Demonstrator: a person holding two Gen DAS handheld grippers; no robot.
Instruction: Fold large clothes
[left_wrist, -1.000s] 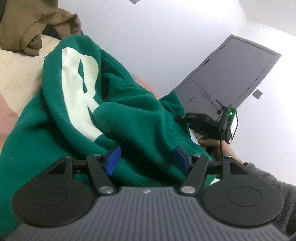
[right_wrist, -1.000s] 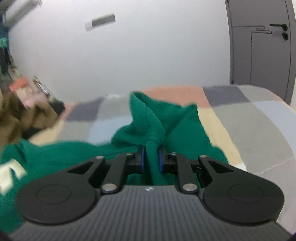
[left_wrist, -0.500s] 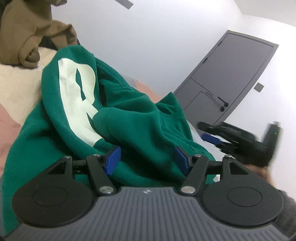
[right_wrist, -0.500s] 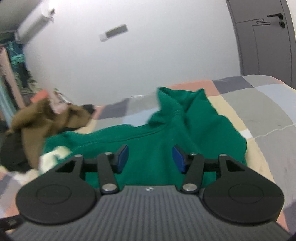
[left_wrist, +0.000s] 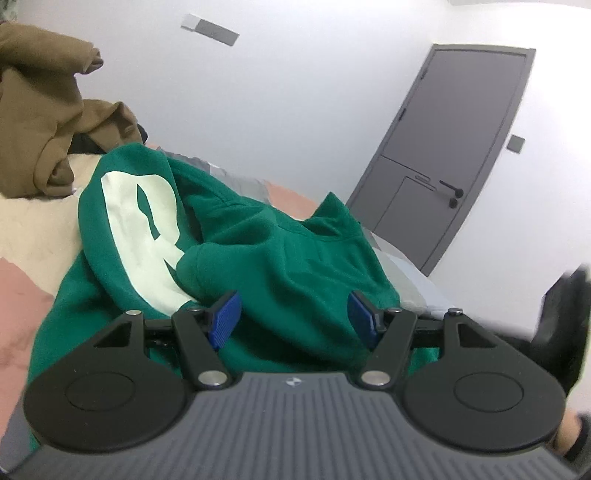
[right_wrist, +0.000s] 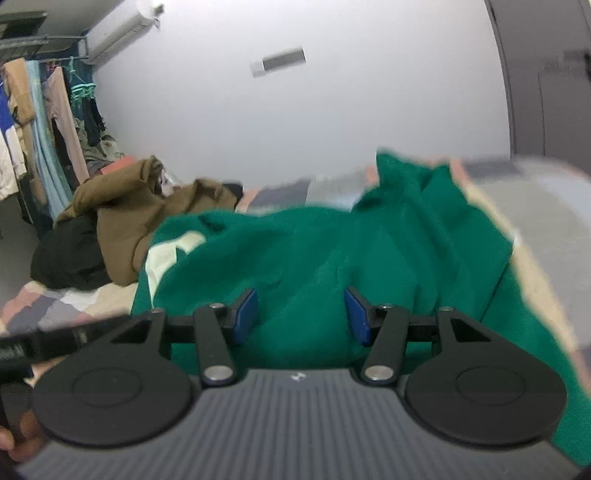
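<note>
Green sweatshirt (left_wrist: 280, 258) lying crumpled on patchwork bed (right_wrist: 546, 206), awaiting fold. Left gripper (left_wrist: 293, 314) hovering, jaws apart, empty. Right gripper (right_wrist: 301, 310) hovering, jaws apart, gripping nothing, likely seeking new hold.

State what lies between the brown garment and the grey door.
The green hoodie, heaped on the bed, lies between the brown garment and the door, in the left wrist view.
</note>
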